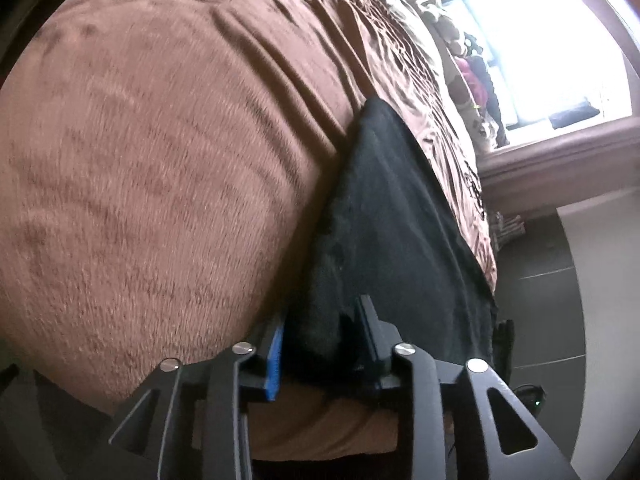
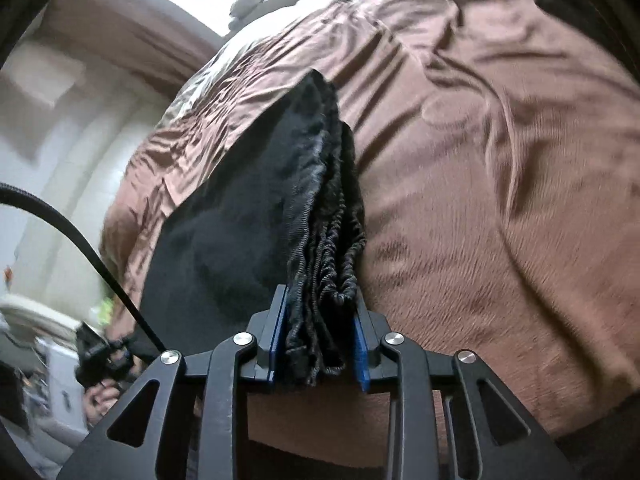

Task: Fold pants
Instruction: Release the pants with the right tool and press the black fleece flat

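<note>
Both tongs are on the pants here. The left tongs have black cloth bunched between their two fingers, the blue pad on the left finger pressed against it, so they are clamped on the pants. From that grip the dark fabric runs forward and away in a long flat panel, narrowing to a point far up the bed, with its right edge lying along the side of the bed above the dark floor.

Over on the other side, the right tongs are pinched on the gathered, ribbed waistband, several crinkled layers stacked between the blue pads. The rest of the pants spreads out to the left of that grip, over the brown blanket.

The blanket is rumpled, with long creases running across it. At the lower left of the right view, the other gripper and the hand holding it show, with a black cable curving above them. A bright window glares beyond the bed.
</note>
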A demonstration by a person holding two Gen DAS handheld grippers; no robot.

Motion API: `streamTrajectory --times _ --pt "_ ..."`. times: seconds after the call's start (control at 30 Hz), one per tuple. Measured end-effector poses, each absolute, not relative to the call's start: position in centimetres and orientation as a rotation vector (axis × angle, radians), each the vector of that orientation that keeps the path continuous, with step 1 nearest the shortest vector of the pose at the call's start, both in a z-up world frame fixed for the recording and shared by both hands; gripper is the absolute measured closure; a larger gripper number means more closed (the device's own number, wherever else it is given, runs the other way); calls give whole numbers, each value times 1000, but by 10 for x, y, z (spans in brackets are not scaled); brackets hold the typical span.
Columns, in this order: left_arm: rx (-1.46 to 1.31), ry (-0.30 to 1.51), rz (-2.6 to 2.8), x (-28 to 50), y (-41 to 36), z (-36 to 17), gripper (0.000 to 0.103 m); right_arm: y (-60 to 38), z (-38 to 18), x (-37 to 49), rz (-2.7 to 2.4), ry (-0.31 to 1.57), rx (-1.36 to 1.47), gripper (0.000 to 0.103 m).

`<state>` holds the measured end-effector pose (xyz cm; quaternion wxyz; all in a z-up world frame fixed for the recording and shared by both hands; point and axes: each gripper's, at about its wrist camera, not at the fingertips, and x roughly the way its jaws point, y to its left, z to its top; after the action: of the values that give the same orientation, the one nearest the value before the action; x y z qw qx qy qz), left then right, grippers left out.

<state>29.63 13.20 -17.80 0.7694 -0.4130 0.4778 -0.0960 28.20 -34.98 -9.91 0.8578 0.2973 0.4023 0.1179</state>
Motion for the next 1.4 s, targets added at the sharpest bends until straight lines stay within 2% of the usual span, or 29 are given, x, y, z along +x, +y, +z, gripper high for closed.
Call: streamTrajectory --times 0.2,0.6,0.97,1.1,1.27,1.4 --pt "-954 997 -242 289 130 -183 61 -342 -80 270 235 858 519 77" --pt "-908 986 -261 300 118 -183 61 -356 -45 236 134 786 465 77" --pt "-917 961 -268 296 119 -186 60 -299 -26 255 257 773 366 77" --pt "-910 959 -249 286 122 -187 72 -269 -28 272 349 799 346 77" --pt "-916 941 -254 281 124 -181 78 -224 -35 297 397 862 268 77" --pt "-902 915 -263 276 123 -170 80 -183 -39 317 468 896 204 77"
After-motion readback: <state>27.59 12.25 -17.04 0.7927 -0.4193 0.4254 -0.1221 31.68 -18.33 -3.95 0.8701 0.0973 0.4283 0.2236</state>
